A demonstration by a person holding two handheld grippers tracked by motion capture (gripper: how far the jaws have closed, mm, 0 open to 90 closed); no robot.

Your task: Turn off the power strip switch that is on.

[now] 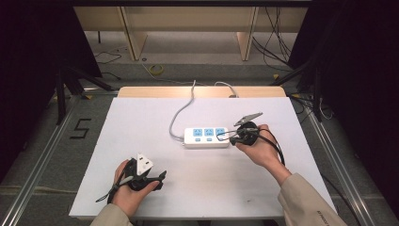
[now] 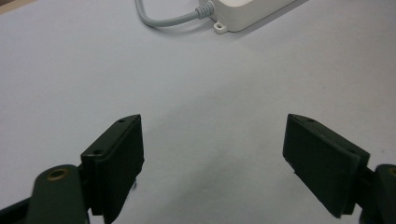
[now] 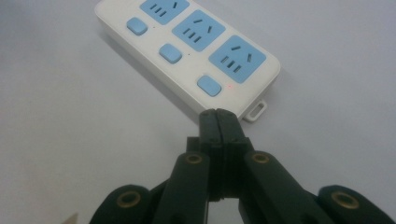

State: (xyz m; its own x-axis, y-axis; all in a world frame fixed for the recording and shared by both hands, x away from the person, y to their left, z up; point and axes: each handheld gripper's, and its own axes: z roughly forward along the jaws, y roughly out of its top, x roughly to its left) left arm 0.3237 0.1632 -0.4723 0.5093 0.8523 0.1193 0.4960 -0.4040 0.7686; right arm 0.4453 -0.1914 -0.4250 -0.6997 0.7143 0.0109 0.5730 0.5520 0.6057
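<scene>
Judging from how things lie, you are partway into working the power strip [image 1: 206, 137], most likely pressing one of its blue switch buttons, and the press itself looks not yet made. That strip sits a little right of the middle of the table [image 1: 141, 122], closer to the far edge than to the near one, with its grey cord [image 1: 181, 113] running off over the far edge. Your right gripper [image 1: 234, 134] has its tongs pressed flat together with nothing between them, and the tips sit just at the strip's right end; in the right gripper view they hover beside the mounting tab [image 3: 255, 111], short of the nearest blue button [image 3: 208, 86]. I cannot tell whether the tips touch the casing. All three sockets are bare, no plug in any, and a small red dot shows beside that nearest button. Your left gripper [image 1: 155, 178] rests near the table's near edge, toward its left corner, tongs spread wide over bare surface and pinching nothing. What seems left is bringing the closed tips over the button, pushing down, and drawing clear.
</scene>
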